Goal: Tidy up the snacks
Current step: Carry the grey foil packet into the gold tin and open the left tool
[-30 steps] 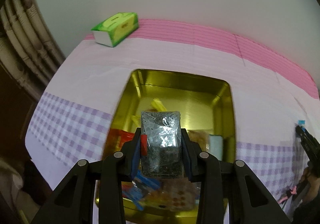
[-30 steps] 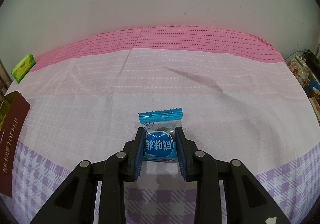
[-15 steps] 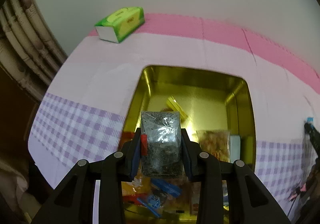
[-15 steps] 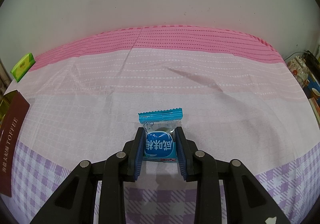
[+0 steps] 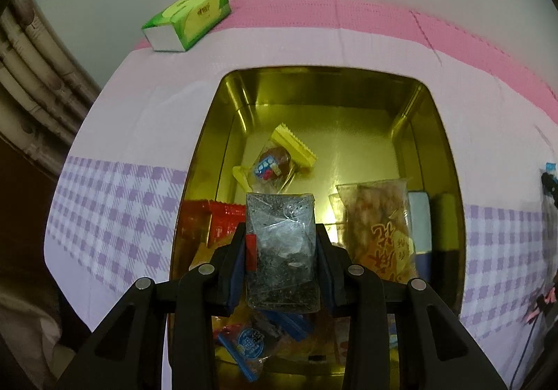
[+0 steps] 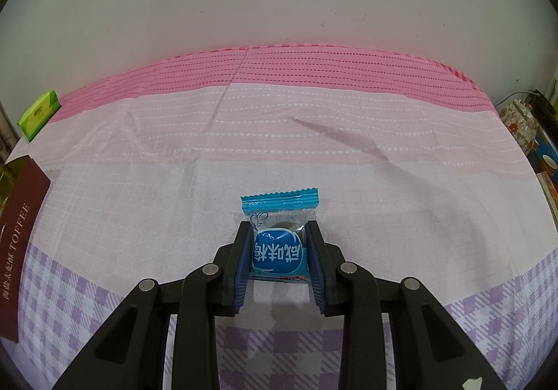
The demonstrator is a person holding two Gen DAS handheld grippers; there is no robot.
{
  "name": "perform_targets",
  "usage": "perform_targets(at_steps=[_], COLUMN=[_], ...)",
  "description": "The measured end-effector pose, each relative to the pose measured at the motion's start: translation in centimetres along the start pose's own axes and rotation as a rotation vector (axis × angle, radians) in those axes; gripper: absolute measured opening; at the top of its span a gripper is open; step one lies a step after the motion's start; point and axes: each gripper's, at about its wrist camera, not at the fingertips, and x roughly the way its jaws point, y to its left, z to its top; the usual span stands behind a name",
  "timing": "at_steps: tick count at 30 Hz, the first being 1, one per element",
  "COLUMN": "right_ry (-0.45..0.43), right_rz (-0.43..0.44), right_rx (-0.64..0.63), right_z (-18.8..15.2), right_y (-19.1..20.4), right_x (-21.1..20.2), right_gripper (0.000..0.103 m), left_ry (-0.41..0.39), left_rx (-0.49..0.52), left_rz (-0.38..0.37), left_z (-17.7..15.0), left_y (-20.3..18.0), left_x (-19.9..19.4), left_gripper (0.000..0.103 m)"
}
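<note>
My left gripper (image 5: 280,243) is shut on a clear packet of dark seeds (image 5: 280,250) and holds it above the near half of a gold tin (image 5: 223,132). Inside the tin lie a yellow-ended candy (image 5: 275,161), a red packet (image 5: 223,220), an orange snack bag (image 5: 380,226) and blue-wrapped sweets (image 5: 249,348). My right gripper (image 6: 279,245) is shut on a blue wrapped candy (image 6: 279,247) that rests on the tablecloth.
A green tissue pack (image 5: 188,18) lies at the cloth's far left corner; it also shows in the right wrist view (image 6: 38,114). A brown toffee lid (image 6: 19,243) and the tin's edge sit at the left. Clutter (image 6: 523,125) stands off the right edge.
My left gripper has moved forward over the tin with the seed packet, so more of the tin's inside shows. The right gripper and its candy have not moved.
</note>
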Motion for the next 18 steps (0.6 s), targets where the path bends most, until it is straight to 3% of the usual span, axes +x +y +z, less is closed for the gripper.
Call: perform_targets(at_steps=[18], right_ry=[0.0], right_rz=[-0.002], right_rx=[-0.001], right_z=[0.0], right_y=[0.1], right_x=[0.1], right_gripper=[0.029], left_ry=[-0.086], left_rx=[0.023], left_rz=[0.032], left_z=[0.4], left_y=[0.2], left_x=[-3.1], left_gripper=[0.041])
